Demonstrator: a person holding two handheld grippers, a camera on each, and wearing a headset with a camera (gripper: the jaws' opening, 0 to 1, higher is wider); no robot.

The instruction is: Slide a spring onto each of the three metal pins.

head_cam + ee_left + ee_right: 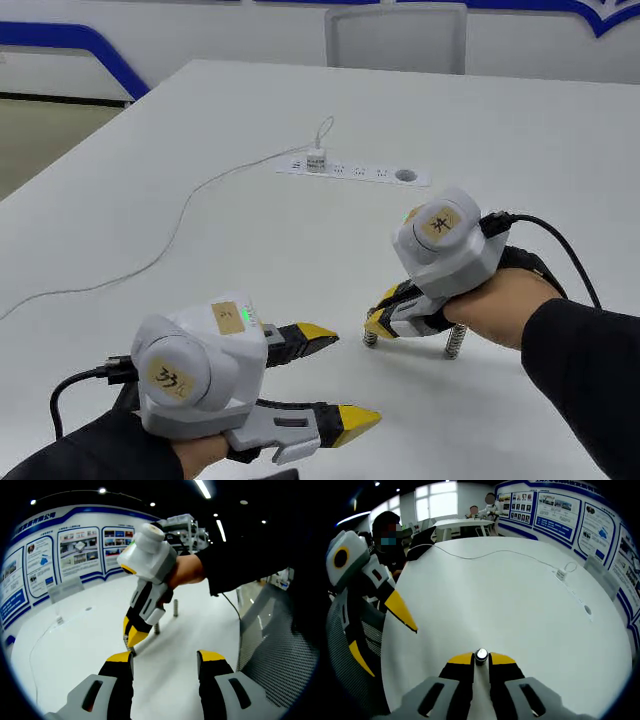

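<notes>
The left gripper [340, 378] is nearest, above the white table [250, 230], its jaws wide apart and holding nothing. Beyond it the right gripper [378, 326] tilts down to the table, jaws almost together and pinching a round silver top [481, 654]; whether that is pin or spring I cannot tell. A coil [370, 339] shows just under the tips, its upper part hidden. A second spring [455, 341] stands upright, half covered by the hand [505, 305]. Further off lies a power strip [355, 171].
</notes>
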